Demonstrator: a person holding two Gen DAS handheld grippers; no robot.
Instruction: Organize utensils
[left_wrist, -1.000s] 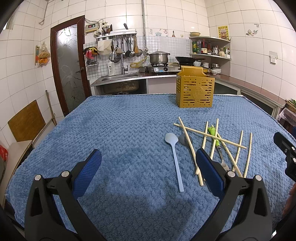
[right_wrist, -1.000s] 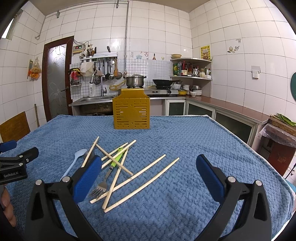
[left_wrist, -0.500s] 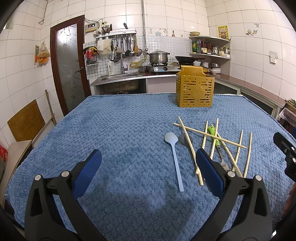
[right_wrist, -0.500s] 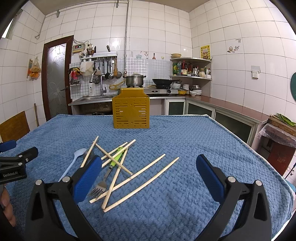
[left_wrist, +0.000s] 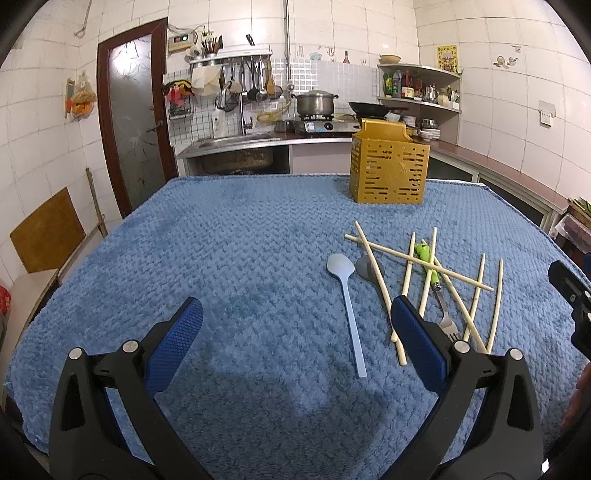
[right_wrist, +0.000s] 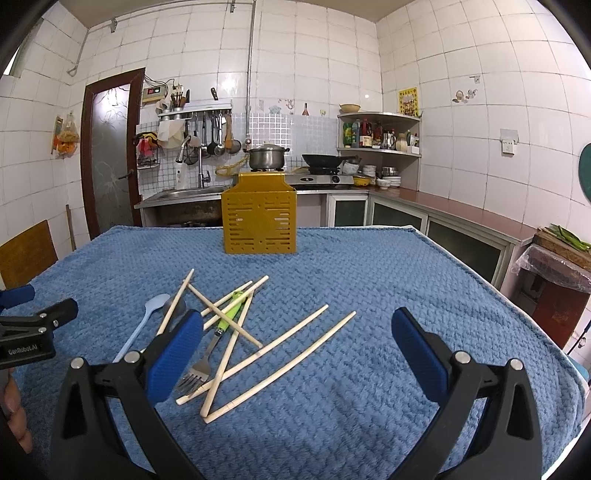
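Note:
A yellow slotted utensil holder (left_wrist: 389, 170) (right_wrist: 259, 216) stands upright at the table's far side. Several wooden chopsticks (left_wrist: 378, 283) (right_wrist: 291, 363) lie crossed on the blue towel. Among them lies a green-handled fork (left_wrist: 433, 280) (right_wrist: 218, 332). A pale blue spoon (left_wrist: 347, 306) (right_wrist: 142, 325) and a grey spoon (left_wrist: 364, 266) (right_wrist: 176, 305) rest just left of the pile. My left gripper (left_wrist: 297, 347) is open, hovering near the front edge, left of the spoons. My right gripper (right_wrist: 297, 347) is open too, its left finger over the fork's tines.
The blue towel (left_wrist: 236, 258) covers the whole table. Behind it runs a counter with a sink (left_wrist: 236, 142), a stove with a pot (right_wrist: 267, 157) and a wok. A wooden chair (left_wrist: 46, 230) stands at the left; a covered crate (right_wrist: 557, 258) sits at the right.

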